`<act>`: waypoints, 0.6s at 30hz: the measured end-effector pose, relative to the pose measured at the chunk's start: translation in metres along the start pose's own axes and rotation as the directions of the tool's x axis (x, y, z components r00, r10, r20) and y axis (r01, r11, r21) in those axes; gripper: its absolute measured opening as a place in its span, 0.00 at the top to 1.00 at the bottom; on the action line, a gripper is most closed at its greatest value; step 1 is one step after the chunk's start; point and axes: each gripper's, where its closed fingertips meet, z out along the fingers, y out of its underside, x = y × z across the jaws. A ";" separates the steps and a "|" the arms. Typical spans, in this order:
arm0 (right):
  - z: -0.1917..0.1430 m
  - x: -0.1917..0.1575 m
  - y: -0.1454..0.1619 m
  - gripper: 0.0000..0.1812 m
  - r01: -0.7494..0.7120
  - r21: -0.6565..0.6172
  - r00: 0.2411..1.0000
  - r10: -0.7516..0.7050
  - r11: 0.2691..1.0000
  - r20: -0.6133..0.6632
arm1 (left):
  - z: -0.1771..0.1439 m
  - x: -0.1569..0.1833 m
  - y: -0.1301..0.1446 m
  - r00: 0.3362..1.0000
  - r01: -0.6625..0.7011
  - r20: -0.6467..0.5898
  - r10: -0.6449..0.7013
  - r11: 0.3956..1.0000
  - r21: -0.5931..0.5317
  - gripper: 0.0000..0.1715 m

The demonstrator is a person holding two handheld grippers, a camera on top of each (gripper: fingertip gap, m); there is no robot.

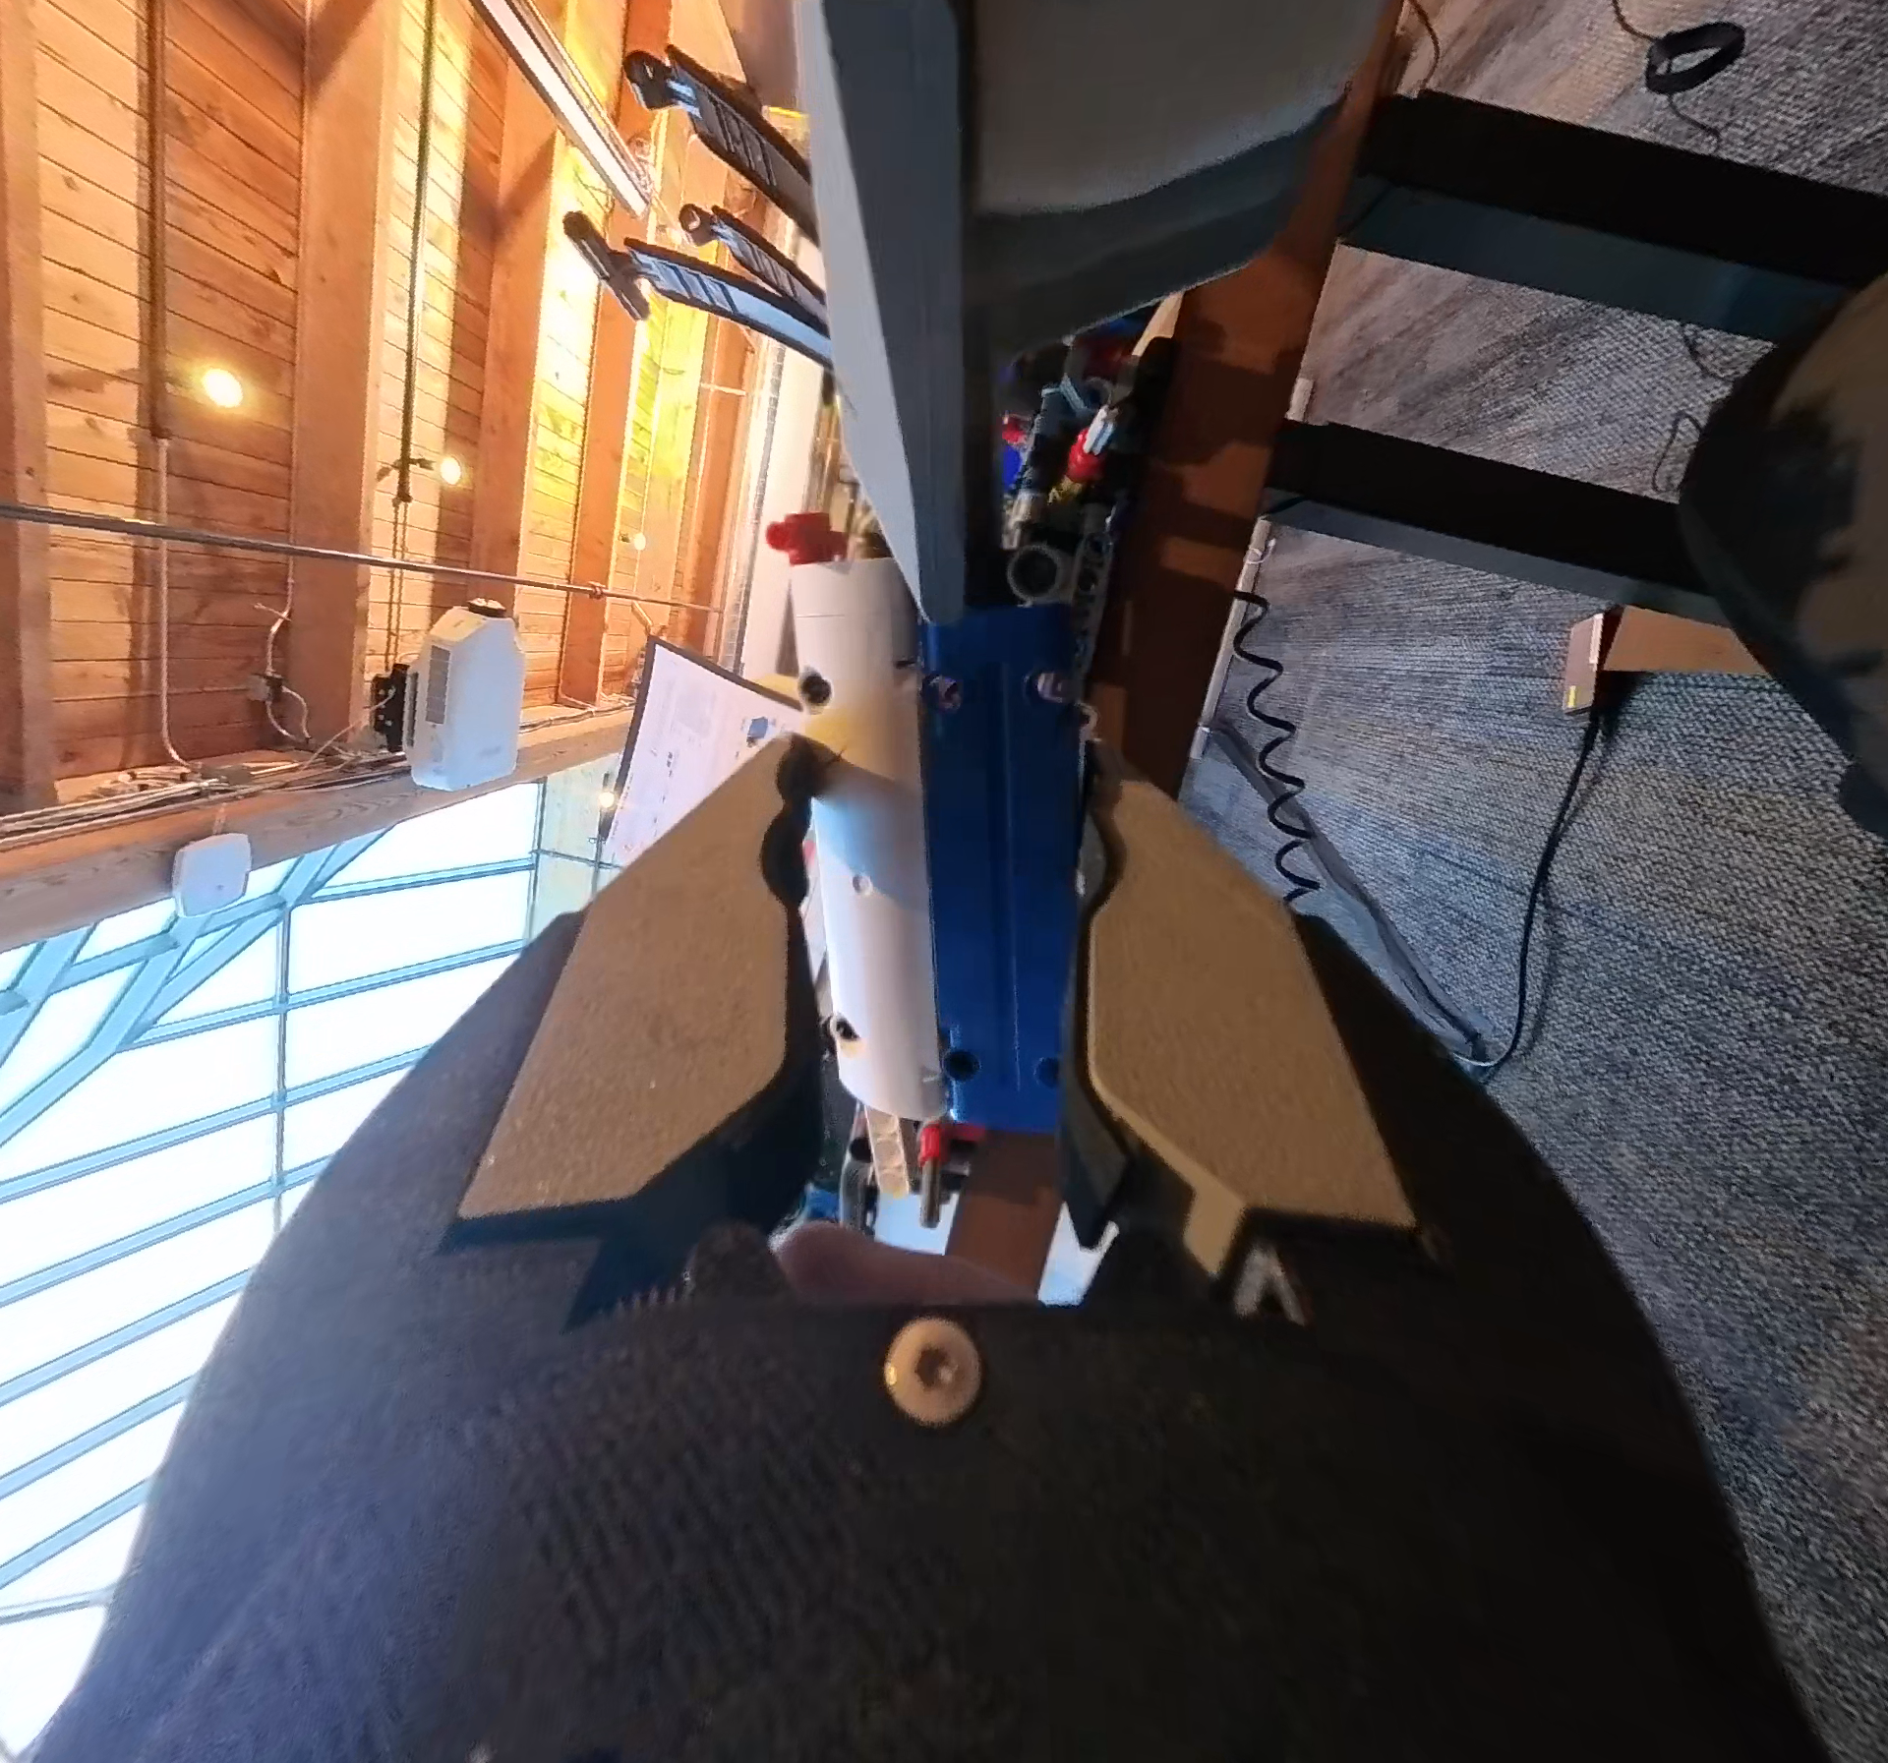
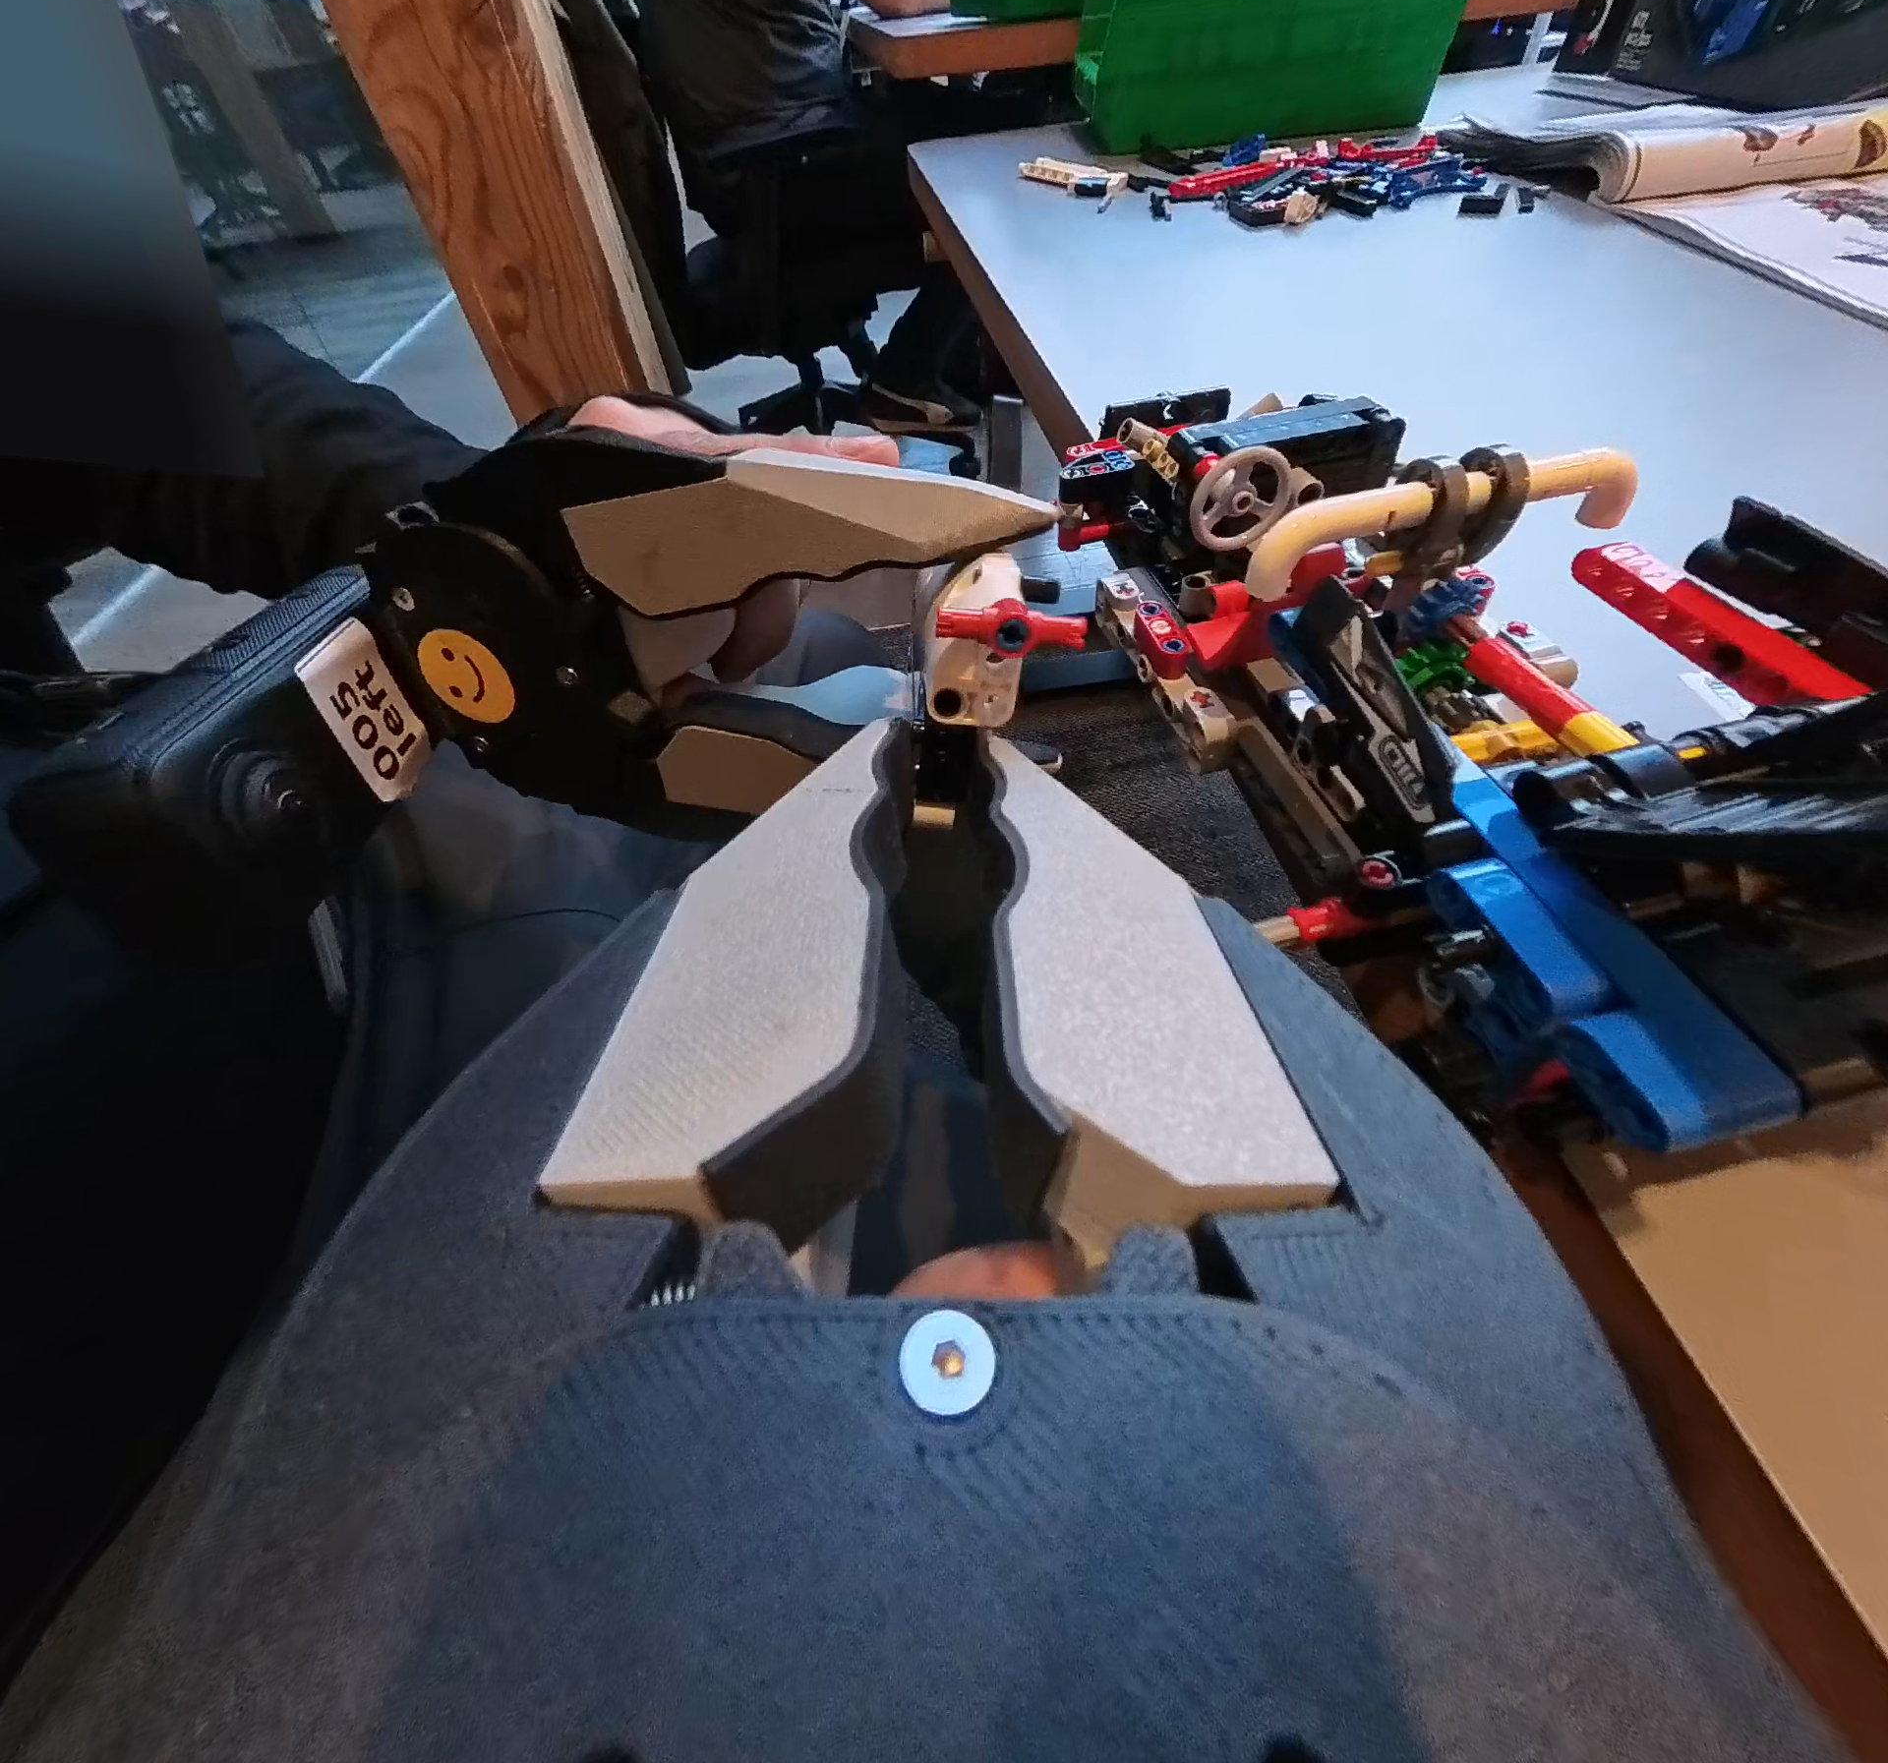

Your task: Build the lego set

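Fingers of the left gripper (image 1: 940,856) close on a small lego sub-assembly (image 1: 950,856) made of a blue panel (image 1: 1006,876) and a white curved panel (image 1: 874,897), with a red connector (image 1: 807,534) at its far end. In the left wrist view the pads press its two sides, so it is grasped. The whole view is rolled sideways: wooden ceiling to the left, grey carpet (image 1: 1635,999) to the right.

The right gripper (image 2: 945,774) has its jaws drawn close together around a thin black piece (image 2: 935,774) at the tips, which joins the underside of the same sub-assembly; the white panel and a red cross-shaped connector (image 2: 1006,629) sit just above the tips. The left gripper shows farther off in this view, coming in from the left, one grey finger (image 2: 817,509) above the piece and one below.

Just beyond, at the near edge of the grey table (image 2: 1328,314), lies the large lego car chassis (image 2: 1379,692), with a grey steering wheel (image 2: 1241,496), a cream curved tube (image 2: 1430,498) and blue beams (image 2: 1594,978). Farther back lie loose lego parts (image 2: 1298,177), a green bin (image 2: 1267,49) and open instruction booklets (image 2: 1737,171). A person (image 2: 756,28) sits at another table behind.
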 end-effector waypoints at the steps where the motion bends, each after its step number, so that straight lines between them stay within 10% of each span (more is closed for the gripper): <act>1: -0.001 0.000 0.000 0.94 -0.005 0.003 1.000 0.005 1.000 0.001 | 0.000 0.000 0.000 1.000 0.003 -0.006 -0.002 1.000 0.002 0.72; 18: -0.003 0.017 0.013 0.86 0.046 -0.136 0.989 -0.064 0.990 -0.133 | 0.009 0.008 0.004 0.997 -0.080 0.020 0.080 0.997 -0.004 0.72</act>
